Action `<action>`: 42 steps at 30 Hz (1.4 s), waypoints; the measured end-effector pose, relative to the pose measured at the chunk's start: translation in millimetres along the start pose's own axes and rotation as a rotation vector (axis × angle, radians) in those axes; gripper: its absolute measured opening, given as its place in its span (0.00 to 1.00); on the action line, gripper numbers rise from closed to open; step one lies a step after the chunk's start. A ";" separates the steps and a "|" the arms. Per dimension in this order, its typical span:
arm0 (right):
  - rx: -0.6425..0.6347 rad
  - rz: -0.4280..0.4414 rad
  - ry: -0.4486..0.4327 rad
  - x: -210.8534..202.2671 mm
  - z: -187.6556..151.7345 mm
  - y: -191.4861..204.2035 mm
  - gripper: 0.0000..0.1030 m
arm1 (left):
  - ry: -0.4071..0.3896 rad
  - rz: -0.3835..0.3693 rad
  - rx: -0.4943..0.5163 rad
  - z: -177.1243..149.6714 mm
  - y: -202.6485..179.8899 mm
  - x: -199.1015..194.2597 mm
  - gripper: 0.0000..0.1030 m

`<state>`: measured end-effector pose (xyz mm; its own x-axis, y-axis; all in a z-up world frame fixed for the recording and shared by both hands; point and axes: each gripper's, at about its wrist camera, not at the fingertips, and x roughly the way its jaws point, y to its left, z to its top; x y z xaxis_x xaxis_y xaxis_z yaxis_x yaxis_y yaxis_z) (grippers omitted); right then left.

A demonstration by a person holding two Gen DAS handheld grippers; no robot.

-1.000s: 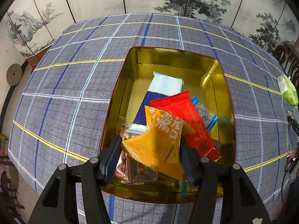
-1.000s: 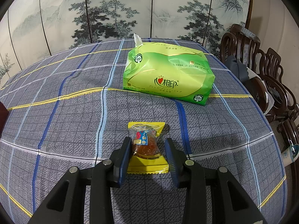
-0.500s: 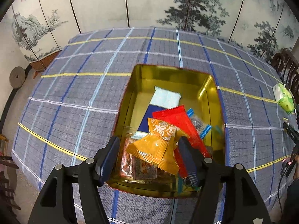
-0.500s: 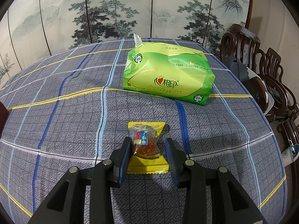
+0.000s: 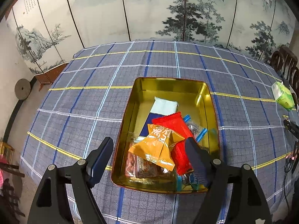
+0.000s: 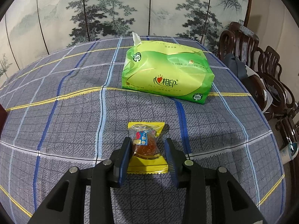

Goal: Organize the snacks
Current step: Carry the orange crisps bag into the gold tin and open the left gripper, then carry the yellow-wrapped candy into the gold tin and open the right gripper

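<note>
**Snack drop into tin, second snack lined up**

Left gripper [image 5: 149, 156] has just been opening; jaws stand wide, pads clear of everything. Orange snack packet [image 5: 157, 147] lies free in the gold tin [image 5: 168, 84], on top of the pile: red packet [image 5: 177, 128] just beside it, white-and-blue packet [image 5: 162, 108] behind, clear-wrapped snacks under and around. Tin sits on the plaid tablecloth [image 5: 84, 112].

Right gripper [image 6: 147, 156] straddles a yellow-wrapped snack [image 6: 145, 147] lying flat on the cloth. Jaws are narrow; left pad touches or nearly touches the wrapper, right pad shows a gap, so no pinch. Green tissue pack [image 6: 168, 74] lies well behind it.
</note>
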<state>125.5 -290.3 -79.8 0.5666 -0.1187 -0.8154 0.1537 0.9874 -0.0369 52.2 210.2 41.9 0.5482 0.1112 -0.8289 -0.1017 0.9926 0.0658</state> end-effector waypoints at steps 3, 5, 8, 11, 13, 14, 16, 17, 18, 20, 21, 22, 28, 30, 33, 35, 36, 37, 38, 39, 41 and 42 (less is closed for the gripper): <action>-0.007 -0.022 0.007 -0.7 0.5 2.6 0.35 | 0.007 0.002 0.001 -3.3 0.1 1.6 0.74; -0.015 -0.037 0.010 -1.4 0.7 5.1 0.35 | 0.011 -0.002 0.003 -6.4 -0.2 2.6 0.74; -0.014 -0.050 0.019 -3.4 0.1 6.8 0.35 | 0.015 -0.010 0.007 -12.6 -3.5 4.9 0.74; -0.023 -0.058 0.023 -8.2 -0.7 11.9 0.35 | 0.015 -0.011 0.017 -17.5 -7.5 5.5 0.74; -0.032 -0.056 0.016 -14.6 -0.7 17.4 0.35 | 0.015 -0.005 0.024 -18.7 -9.7 5.3 0.74; -0.039 -0.049 0.012 -18.9 -0.4 20.8 0.35 | 0.016 -0.002 0.024 -18.8 -10.3 5.4 0.74; -0.048 -0.027 0.005 -27.3 0.7 29.7 0.35 | 0.016 -0.001 0.024 -19.0 -10.2 5.0 0.74; -0.054 -0.016 0.003 -31.2 1.3 34.2 0.35 | 0.015 -0.002 0.023 -18.9 -10.1 4.6 0.75; -0.060 -0.005 0.002 -34.4 1.8 38.6 0.35 | 0.015 -0.005 0.020 -18.8 -10.1 5.1 0.75; -0.070 0.028 -0.004 -43.6 2.8 50.6 0.35 | 0.015 -0.010 0.016 -18.9 -10.0 4.4 0.75; -0.080 0.050 -0.007 -48.9 3.6 58.7 0.35 | 0.016 -0.011 0.012 -18.8 -9.4 4.1 0.75; -0.090 0.068 -0.011 -53.5 4.3 67.0 0.35 | 0.017 -0.014 0.011 -19.0 -9.0 3.5 0.75; -0.169 0.159 -0.033 -77.4 6.4 122.8 0.35 | 0.016 -0.012 -0.017 -21.6 2.2 0.6 0.75; -0.187 0.187 -0.039 -83.2 6.2 138.6 0.35 | 0.018 -0.012 -0.027 -22.7 6.7 -0.8 0.75; -0.214 0.243 -0.042 -93.9 6.3 163.4 0.35 | 0.016 -0.005 -0.045 -24.9 14.6 -3.3 0.75; -0.228 0.281 -0.044 -99.9 6.5 179.7 0.35 | 0.014 -0.002 -0.051 -26.6 19.4 -4.7 0.76; -0.239 0.293 -0.046 -103.2 6.4 188.7 0.35 | 0.012 0.002 -0.054 -27.6 22.3 -5.1 0.76; -0.254 0.312 -0.048 -106.9 5.9 199.8 0.35 | 0.011 0.006 -0.056 -28.4 24.1 -5.5 0.77; -0.263 0.328 -0.049 -109.0 5.5 208.2 0.35 | 0.010 0.016 -0.057 -29.5 26.8 -6.1 0.77; -0.272 0.340 -0.050 -110.4 5.3 215.7 0.35 | 0.009 0.022 -0.058 -30.7 28.8 -6.7 0.77; -0.298 0.374 -0.050 -116.3 3.2 236.9 0.35 | 0.010 0.025 -0.068 -33.1 33.7 -7.7 0.77; -0.304 0.387 -0.050 -117.8 3.3 246.6 0.35 | 0.011 0.025 -0.073 -34.8 36.3 -7.9 0.77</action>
<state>99.3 -33.1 9.0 0.5747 0.2652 -0.7742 -0.3145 0.9450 0.0903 15.3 243.6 31.6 0.5354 0.1349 -0.8338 -0.1760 0.9833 0.0461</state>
